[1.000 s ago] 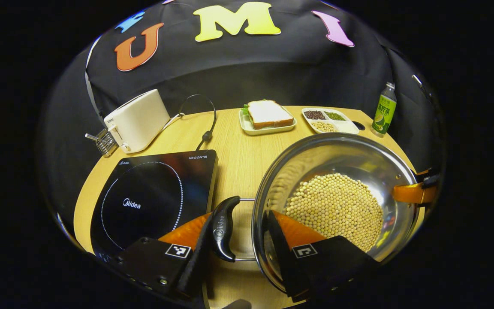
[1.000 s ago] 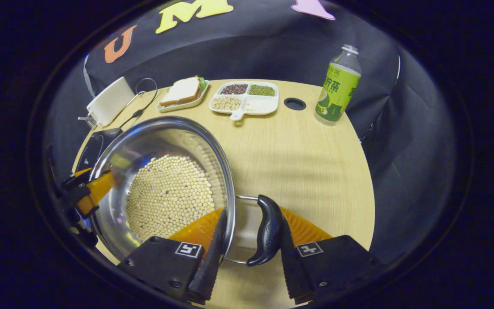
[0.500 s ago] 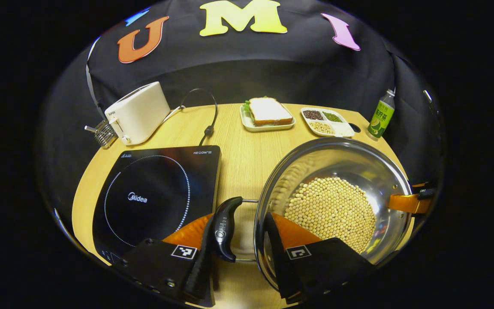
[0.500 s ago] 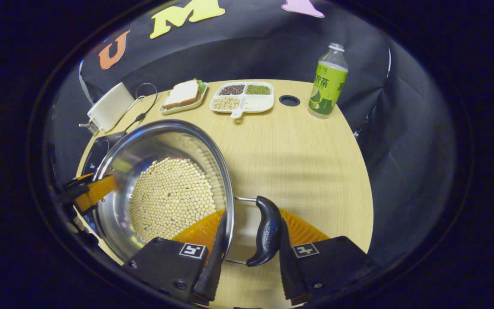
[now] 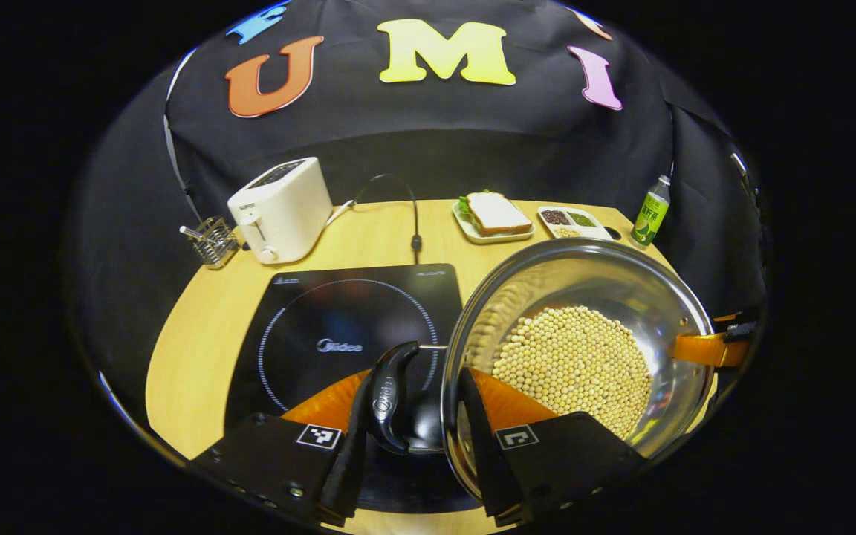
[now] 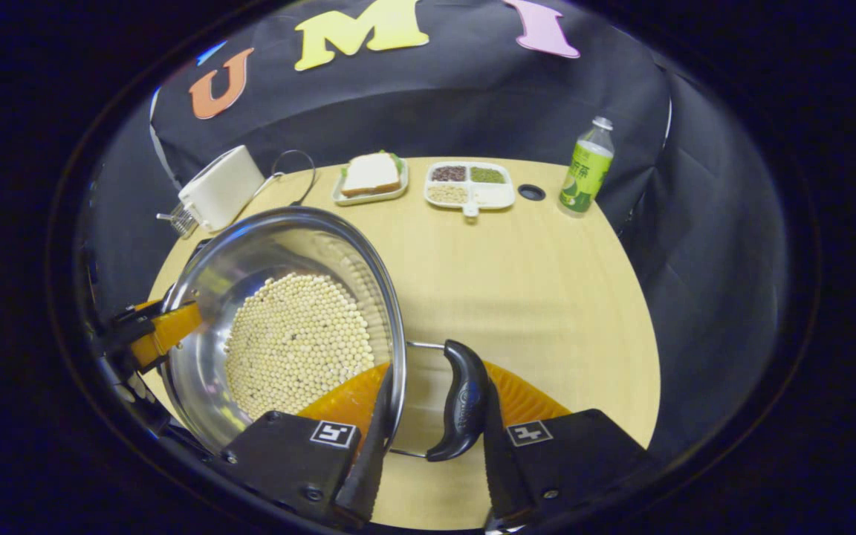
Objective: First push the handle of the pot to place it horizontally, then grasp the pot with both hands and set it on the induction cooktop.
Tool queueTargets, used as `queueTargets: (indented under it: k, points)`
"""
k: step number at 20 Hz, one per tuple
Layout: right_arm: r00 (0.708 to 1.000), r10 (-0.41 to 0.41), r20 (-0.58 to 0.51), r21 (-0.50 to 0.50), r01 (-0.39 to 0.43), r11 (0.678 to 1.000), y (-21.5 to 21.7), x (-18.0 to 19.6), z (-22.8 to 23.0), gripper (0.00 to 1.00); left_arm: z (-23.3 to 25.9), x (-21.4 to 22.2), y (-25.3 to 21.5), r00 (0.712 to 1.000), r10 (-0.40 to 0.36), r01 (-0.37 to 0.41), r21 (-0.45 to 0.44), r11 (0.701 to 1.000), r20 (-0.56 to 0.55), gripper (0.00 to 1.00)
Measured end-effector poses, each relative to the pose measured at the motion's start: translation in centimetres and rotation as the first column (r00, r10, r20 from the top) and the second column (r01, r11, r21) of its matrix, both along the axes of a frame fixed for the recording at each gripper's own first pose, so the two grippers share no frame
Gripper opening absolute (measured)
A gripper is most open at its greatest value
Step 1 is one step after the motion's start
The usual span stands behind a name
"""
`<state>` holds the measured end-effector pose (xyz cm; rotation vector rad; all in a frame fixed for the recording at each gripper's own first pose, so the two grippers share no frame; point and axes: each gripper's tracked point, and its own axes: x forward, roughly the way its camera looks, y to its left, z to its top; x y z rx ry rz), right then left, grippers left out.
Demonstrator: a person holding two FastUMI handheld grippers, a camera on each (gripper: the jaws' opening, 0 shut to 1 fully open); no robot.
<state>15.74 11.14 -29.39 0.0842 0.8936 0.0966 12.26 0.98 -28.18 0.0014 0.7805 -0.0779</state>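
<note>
Above the round wooden table's [image 6: 517, 297] left edge, both grippers [image 5: 413, 438] [image 6: 428, 438] are holding clamped the bean-filled round steel pot [image 5: 584, 297] by its black side handles [image 5: 387, 394] [image 6: 461, 397], partly over the black induction cooktop [image 5: 324, 327].

toaster [image 5: 281, 209] (with cord) behind cooktop [image 5: 346, 334]

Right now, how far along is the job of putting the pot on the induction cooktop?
Done: both handles lie level. In hand: the left tongs clamp one handle against the rim, the right tongs the other handle, and the pot of beans is carried, its left edge over the induction cooktop. Left: centre it there, lower it and let go.
</note>
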Motion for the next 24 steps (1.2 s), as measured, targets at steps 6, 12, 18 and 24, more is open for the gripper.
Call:
queueTargets:
  k: [6, 12, 18, 24]
  points:
    - [0.998, 0.058, -0.013, 0.024, -0.058, 0.998, 7.7, -0.2, 0.3, 0.58, 0.3, -1.5, 7.9, 0.998, 0.056, -0.056, 0.031, 0.998, -0.018, 0.6]
    - [0.997, 0.076, -0.032, 0.016, -0.075, 0.997, 12.6, 1.0, 0.6, 0.58, -0.2, -0.3, 12.6, 0.997, 0.077, -0.076, 0.04, 0.996, -0.028, 0.61]
    - [0.995, 0.083, -0.049, 0.01, -0.082, 0.997, 16.3, 3.2, 0.9, 0.58, -0.8, 1.8, 16.1, 0.996, 0.084, -0.082, 0.046, 0.996, -0.026, 0.61]
    - [0.995, 0.083, -0.054, 0.009, -0.082, 0.997, 19.0, 5.0, 0.8, 0.58, -1.4, 3.6, 18.6, 0.995, 0.098, -0.096, 0.061, 0.993, -0.03, 0.6]
